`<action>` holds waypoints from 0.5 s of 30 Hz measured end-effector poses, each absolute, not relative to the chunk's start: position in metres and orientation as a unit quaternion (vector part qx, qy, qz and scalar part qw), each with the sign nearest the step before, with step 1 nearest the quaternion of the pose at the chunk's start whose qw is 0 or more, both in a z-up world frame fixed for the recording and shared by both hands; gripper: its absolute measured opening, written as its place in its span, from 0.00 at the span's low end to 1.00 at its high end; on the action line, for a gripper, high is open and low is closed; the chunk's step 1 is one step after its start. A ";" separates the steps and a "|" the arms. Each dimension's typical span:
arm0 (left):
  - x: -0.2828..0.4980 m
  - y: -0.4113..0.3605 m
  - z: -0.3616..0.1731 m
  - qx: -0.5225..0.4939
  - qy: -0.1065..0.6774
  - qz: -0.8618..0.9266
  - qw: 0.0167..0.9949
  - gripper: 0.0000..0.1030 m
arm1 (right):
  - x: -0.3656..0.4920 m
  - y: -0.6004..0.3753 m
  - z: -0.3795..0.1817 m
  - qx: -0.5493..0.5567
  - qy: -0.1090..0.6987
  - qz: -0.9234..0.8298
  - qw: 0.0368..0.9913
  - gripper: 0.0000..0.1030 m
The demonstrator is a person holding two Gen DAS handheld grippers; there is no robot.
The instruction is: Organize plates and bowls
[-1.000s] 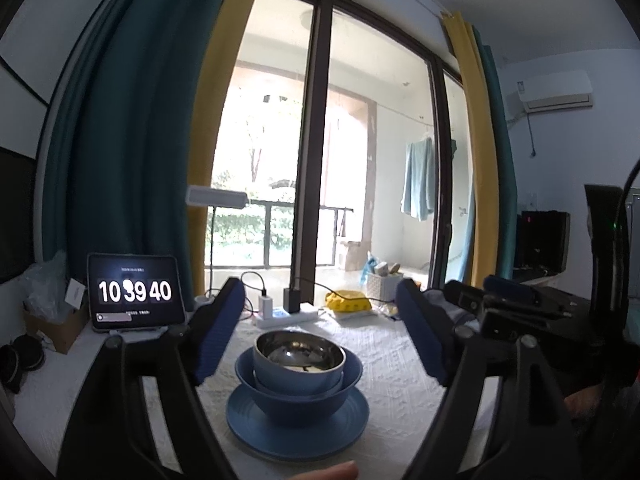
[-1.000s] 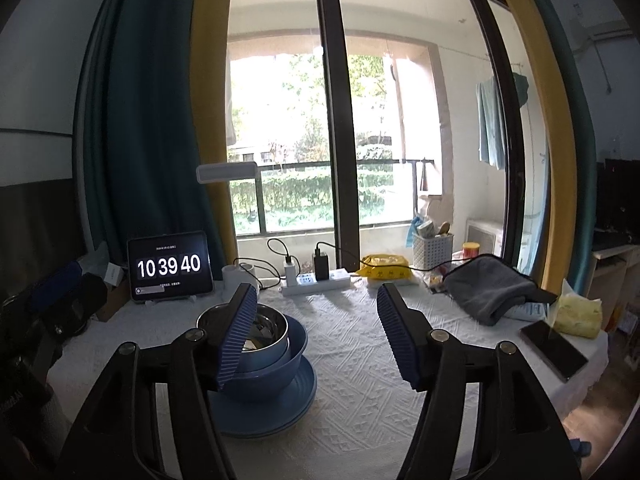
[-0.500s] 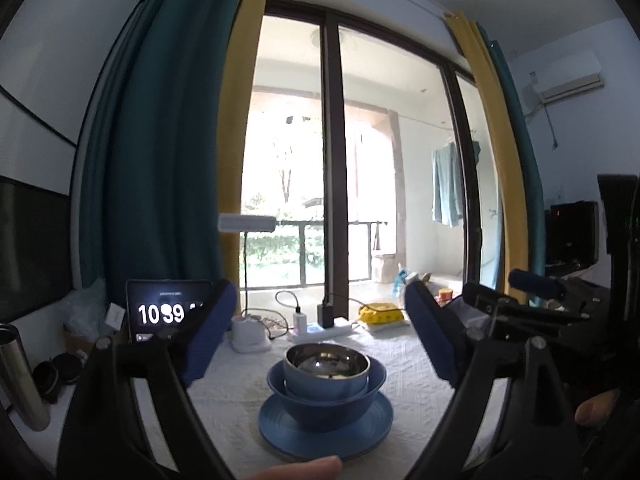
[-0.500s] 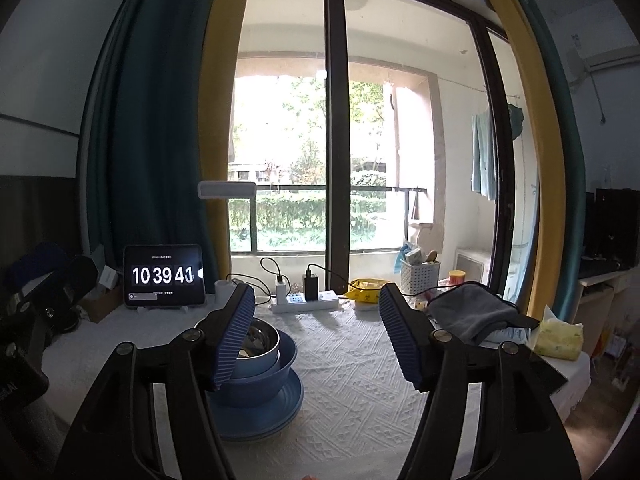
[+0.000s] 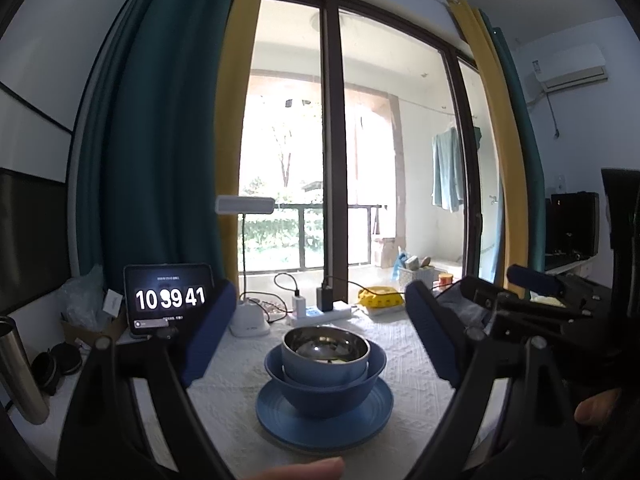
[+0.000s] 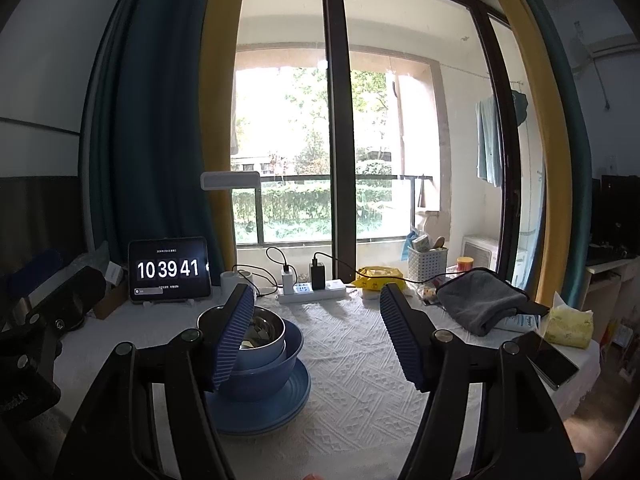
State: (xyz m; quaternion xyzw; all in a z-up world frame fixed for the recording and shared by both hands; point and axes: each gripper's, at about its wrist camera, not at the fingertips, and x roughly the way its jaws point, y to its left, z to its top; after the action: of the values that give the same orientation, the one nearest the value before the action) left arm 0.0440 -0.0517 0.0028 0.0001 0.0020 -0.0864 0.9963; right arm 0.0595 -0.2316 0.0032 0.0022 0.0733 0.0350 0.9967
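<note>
A steel-lined bowl (image 5: 325, 350) sits nested in a larger blue bowl (image 5: 326, 394), which stands on a blue plate (image 5: 324, 420) on the white tablecloth (image 5: 240, 368). My left gripper (image 5: 316, 340) is open and empty, its blue pads wide apart, held back from the stack. My right gripper (image 6: 318, 336) is open and empty. In the right wrist view the stack is at the left: steel bowl (image 6: 264, 332), blue bowl (image 6: 272, 372), plate (image 6: 280, 404), partly hidden behind the left pad (image 6: 234, 336).
A tablet clock (image 6: 169, 270), a power strip (image 6: 312, 290) with chargers, a white lamp (image 5: 246, 240), a yellow packet (image 6: 378, 274) and a white basket (image 6: 427, 262) line the back. A grey towel (image 6: 480, 304) and a phone (image 6: 550, 364) lie right. A steel flask (image 5: 18, 372) stands left.
Both grippers have drawn back and tilted up from the stack, staying open. The stack has not moved. The clock went from 10:39:40 to 10:39:41.
</note>
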 end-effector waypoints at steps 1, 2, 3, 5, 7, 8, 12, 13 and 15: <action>0.044 -0.052 0.003 0.000 0.003 -0.087 0.996 0.85 | 0.060 -0.232 0.003 0.002 0.074 0.035 0.997 0.67; 0.045 -0.051 0.003 0.000 0.004 -0.087 0.996 0.85 | 0.060 -0.232 0.003 0.002 0.074 0.035 0.997 0.67; 0.045 -0.052 0.003 0.001 0.005 -0.087 0.996 0.85 | 0.060 -0.232 0.003 0.002 0.075 0.035 0.997 0.67; 0.045 -0.052 0.003 0.001 0.005 -0.087 0.996 0.85 | 0.060 -0.232 0.003 0.002 0.076 0.037 0.996 0.67; 0.045 -0.052 0.003 0.001 0.006 -0.087 0.996 0.85 | 0.060 -0.231 0.002 0.002 0.077 0.038 0.996 0.67; 0.045 -0.053 0.003 0.001 0.006 -0.088 0.996 0.85 | 0.060 -0.231 0.002 0.002 0.077 0.038 0.996 0.67; 0.045 -0.054 0.003 0.002 0.007 -0.089 0.996 0.85 | 0.062 -0.231 0.002 0.003 0.078 0.041 0.996 0.67; 0.044 -0.054 0.003 0.002 0.007 -0.089 0.996 0.85 | 0.062 -0.231 0.002 0.003 0.078 0.041 0.996 0.67; 0.044 -0.054 0.003 0.003 0.007 -0.089 0.996 0.85 | 0.062 -0.231 0.002 0.002 0.079 0.040 0.996 0.67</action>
State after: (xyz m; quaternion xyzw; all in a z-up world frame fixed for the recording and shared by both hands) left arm 0.0438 -0.0543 0.0028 0.0026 0.0068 -0.0890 0.9960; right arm 0.0616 -0.2309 0.0020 0.0024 0.0787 0.0403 0.9961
